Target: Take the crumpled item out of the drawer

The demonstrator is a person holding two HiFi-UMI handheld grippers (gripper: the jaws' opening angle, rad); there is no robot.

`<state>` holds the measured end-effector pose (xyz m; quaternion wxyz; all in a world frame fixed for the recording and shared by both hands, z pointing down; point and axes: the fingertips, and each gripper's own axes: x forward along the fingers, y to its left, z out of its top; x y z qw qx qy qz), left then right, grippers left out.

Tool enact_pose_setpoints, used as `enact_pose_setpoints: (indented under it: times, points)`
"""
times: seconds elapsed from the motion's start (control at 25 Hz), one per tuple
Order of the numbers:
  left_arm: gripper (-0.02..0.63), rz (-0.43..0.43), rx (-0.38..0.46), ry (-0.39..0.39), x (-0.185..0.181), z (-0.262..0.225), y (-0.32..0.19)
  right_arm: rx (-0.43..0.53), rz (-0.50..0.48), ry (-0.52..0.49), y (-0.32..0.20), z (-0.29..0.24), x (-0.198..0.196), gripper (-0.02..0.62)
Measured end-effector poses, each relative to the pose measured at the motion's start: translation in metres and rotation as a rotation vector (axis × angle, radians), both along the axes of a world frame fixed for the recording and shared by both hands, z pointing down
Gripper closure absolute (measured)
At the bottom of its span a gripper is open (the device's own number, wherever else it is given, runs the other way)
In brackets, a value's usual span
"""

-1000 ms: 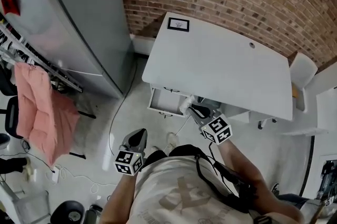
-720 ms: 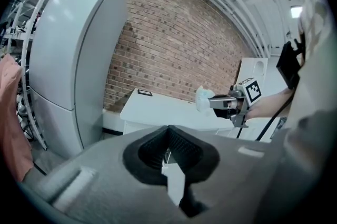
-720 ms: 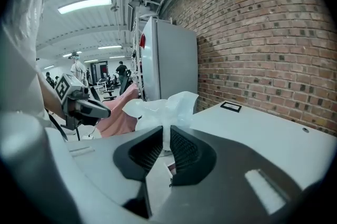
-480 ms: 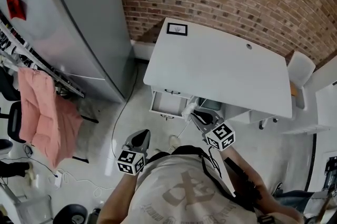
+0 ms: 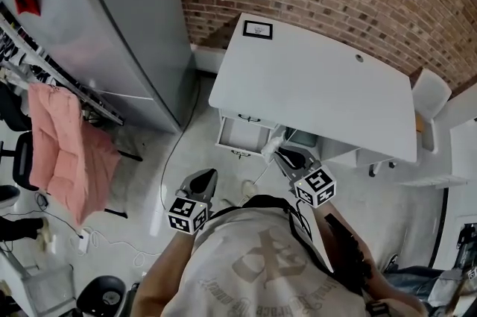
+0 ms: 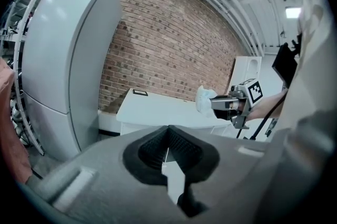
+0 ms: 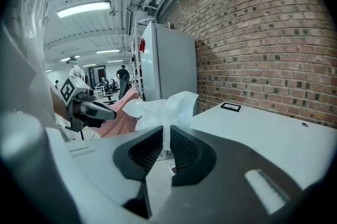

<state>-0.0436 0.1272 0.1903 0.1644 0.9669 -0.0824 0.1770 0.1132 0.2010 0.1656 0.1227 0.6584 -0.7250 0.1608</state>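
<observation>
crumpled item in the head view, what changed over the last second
The right gripper drew the crumpled plastic a little back from the open drawer; the camera shifted too. Unchanged: its jaws stay shut on the plastic, the drawer stays open, and the left gripper hangs shut and empty.

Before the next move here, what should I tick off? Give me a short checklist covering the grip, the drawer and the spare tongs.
1. Right tongs clamped on the crumpled white plastic item: ok.
2. Item lifted out of the white desk drawer, held near desktop height: ok.
3. Left tongs shut and empty: ok.
4. Drawer closed: not ok, it stands open.
5. Nothing else in the drawer: cannot tell, its back lies under the white desk.
</observation>
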Motion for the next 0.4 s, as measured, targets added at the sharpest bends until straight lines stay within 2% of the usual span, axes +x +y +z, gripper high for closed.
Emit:
enact_pose_setpoints:
  times: [0.4]
  points:
    - [0.603, -0.009, 0.008, -0.004, 0.011, -0.001, -0.018, 0.003, -0.035, -0.004, -0.019, 0.002, 0.003, 0.545]
